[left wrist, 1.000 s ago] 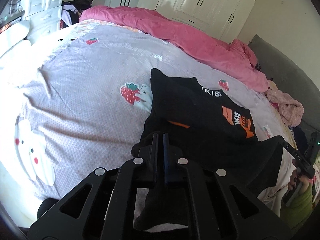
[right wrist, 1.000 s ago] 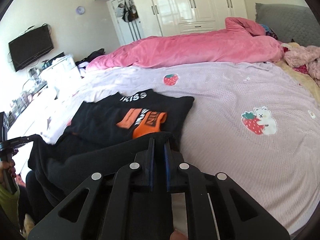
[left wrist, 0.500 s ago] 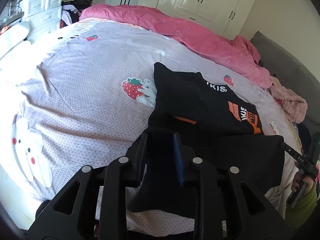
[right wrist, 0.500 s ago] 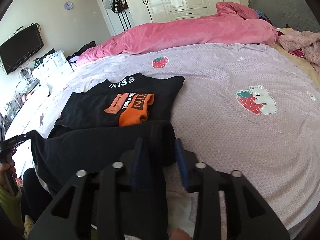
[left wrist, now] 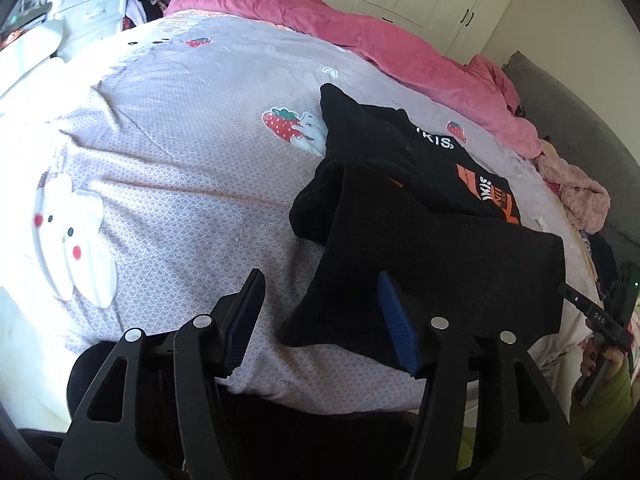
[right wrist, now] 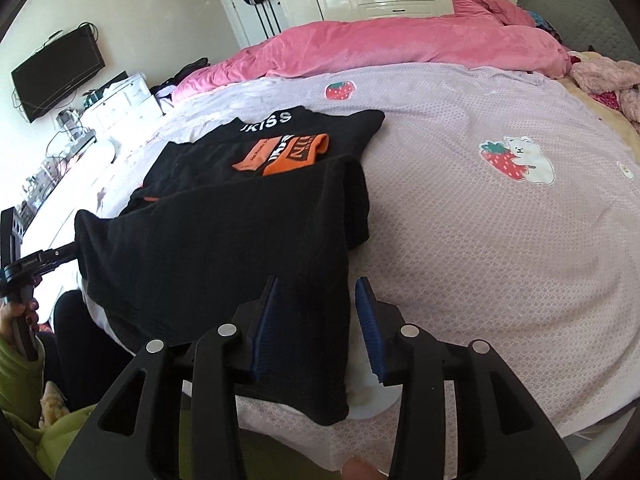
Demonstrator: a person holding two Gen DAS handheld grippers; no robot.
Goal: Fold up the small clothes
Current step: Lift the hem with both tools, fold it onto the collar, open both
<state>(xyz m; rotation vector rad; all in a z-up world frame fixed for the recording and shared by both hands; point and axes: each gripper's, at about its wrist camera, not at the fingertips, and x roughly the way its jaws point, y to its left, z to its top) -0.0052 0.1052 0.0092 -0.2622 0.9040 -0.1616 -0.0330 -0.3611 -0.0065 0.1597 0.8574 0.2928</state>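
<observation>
Mid-fold on the bed [left wrist: 168, 152]: black garment [left wrist: 432, 264] laid at the near edge, lower half doubled over the orange print. Left hand-held gripper [left wrist: 320, 316] opening, cloth corner between the jaws, unpinched. Right hand-held gripper [right wrist: 316, 320] released, hem between its pads. Next, probably: withdraw, then regrasp for another fold.

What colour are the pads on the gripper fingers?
Blue pads, clearest in the right wrist view.
</observation>
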